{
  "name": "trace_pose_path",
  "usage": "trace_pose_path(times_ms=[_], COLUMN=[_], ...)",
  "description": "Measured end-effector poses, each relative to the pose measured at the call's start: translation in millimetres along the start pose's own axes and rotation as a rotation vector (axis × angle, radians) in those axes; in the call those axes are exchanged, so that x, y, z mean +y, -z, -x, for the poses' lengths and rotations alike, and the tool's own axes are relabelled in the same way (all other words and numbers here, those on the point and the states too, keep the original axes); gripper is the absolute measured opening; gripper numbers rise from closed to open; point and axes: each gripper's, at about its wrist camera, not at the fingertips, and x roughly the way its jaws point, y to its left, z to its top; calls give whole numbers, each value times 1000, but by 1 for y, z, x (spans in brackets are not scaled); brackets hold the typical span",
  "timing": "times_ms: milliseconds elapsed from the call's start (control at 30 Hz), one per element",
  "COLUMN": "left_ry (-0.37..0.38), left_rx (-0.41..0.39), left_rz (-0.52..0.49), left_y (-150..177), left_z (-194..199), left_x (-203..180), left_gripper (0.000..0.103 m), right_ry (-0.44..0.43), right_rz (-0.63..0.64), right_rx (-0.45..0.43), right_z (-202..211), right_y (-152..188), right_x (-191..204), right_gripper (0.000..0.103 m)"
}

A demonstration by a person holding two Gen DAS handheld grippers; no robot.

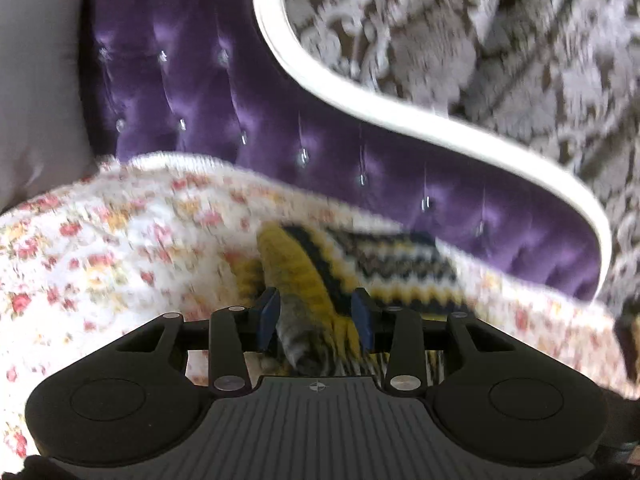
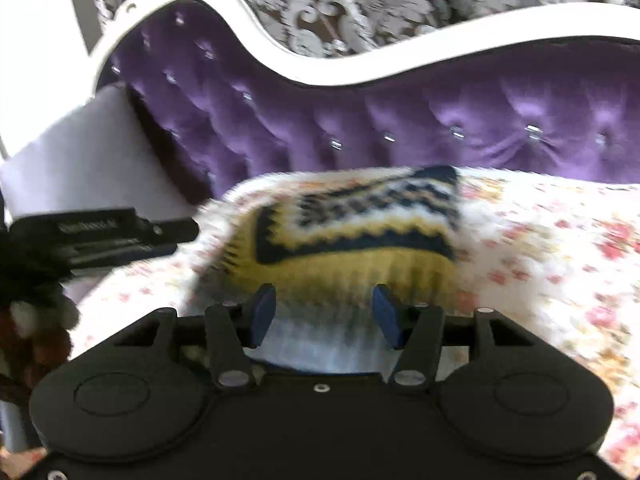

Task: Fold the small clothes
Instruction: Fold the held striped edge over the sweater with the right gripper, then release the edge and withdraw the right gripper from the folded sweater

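A small knitted garment (image 1: 400, 264) in yellow, black and white zigzag lies on the floral bedspread (image 1: 100, 260). My left gripper (image 1: 315, 316) is shut on a bunched yellow and grey fold of it, which fills the gap between the blue pads. In the right wrist view the same knitted garment (image 2: 360, 224) lies spread just ahead of my right gripper (image 2: 325, 314). Its jaws stand open, with a pale edge of the knit lying between the pads and nothing pressed. The left gripper's black body (image 2: 100, 232) comes in from the left toward the garment's left edge.
A purple tufted headboard (image 2: 440, 120) with a curved white frame (image 2: 360, 60) runs behind the bed, below patterned wallpaper (image 1: 480, 40). A white pillow (image 2: 80, 152) leans at the left. A dark fuzzy thing (image 2: 32, 320) sits at the left edge. The floral bedspread (image 2: 560, 260) stretches to the right.
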Motion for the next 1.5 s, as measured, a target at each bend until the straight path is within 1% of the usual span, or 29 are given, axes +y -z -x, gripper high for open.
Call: trace_pose_path(times_ms=[167, 267, 300, 367, 433, 500, 567, 600, 633, 700, 800, 900, 967, 1067, 1133, 1167, 1233, 1267, 1300, 1333, 1367, 1400, 1433, 1500], left_ry=[12, 52, 60, 72, 90, 93, 99, 92, 86, 95, 140, 139, 143, 90, 110, 108, 85, 71, 63, 57, 52, 47, 50, 62], left_rx=[99, 158, 173, 190, 185, 149, 123, 110, 96, 78, 92, 120, 144, 211, 222, 224, 225, 227, 227, 229, 229, 218, 196, 102], left_rz=[14, 44, 46, 42, 34, 20, -8, -26, -42, -50, 18, 79, 125, 155, 193, 187, 131, 97, 61, 29, 17, 27, 40, 37], left_y=[14, 23, 26, 30, 34, 35, 36, 36, 35, 34, 32, 39, 49, 66, 67, 65, 64, 65, 66, 67, 67, 64, 59, 44], left_z=[-4, -4, -4, -5, -3, 1, 3, 5, 6, 12, 16, 20, 23, 18, 15, 15, 15, 15, 16, 18, 20, 24, 30, 45], left_x=[2, 7, 7, 6, 6, 3, -1, -4, -7, -9, -1, 10, 21, 38, 44, 44, 36, 30, 26, 23, 22, 21, 20, 13], left_gripper=[38, 39, 39, 39, 37, 37, 22, 13, 10, 10, 10, 10, 10, 10, 10, 10, 11, 11, 11, 11, 11, 10, 10, 11], right_ry=[32, 44, 42, 39, 29, 14, 1, -9, -21, -34, -45, -37, -51, -69, -62, -52, -21, -3, -5, -1, 6, 8, 8, -7], right_rz=[15, 32, 32, 34, 35, 20, -18, -40, -60, -73, -52, -24, -31, -36, -31, -31, -40, -40, -29, -8, 14, 37, 48, 24], right_rx=[20, 31, 35, 48, 53, 42, 31, 30, 28, 26, 2, -3, 5, 21, 42, 61, 118, 174, 187, 182, 195, 207, 211, 197], right_z=[9, 16, 18, 21, 24, 27, 29, 30, 30, 31, 38, 41, 40, 39, 36, 32, 23, 15, 13, 14, 14, 15, 16, 20], right_y=[17, 20, 21, 21, 24, 26, 28, 27, 26, 22, 17, 17, 16, 17, 19, 21, 25, 29, 33, 34, 34, 33, 33, 31], right_x=[-6, -10, -15, -22, -30, -38, -46, -49, -52, -54, -50, -47, -48, -49, -48, -48, -51, -53, -54, -52, -50, -47, -46, -50], right_gripper=[60, 61, 61, 67, 67, 67, 67, 67, 67, 67, 67, 67, 67, 67, 68, 68, 68, 68, 68, 68, 69, 69, 70, 70])
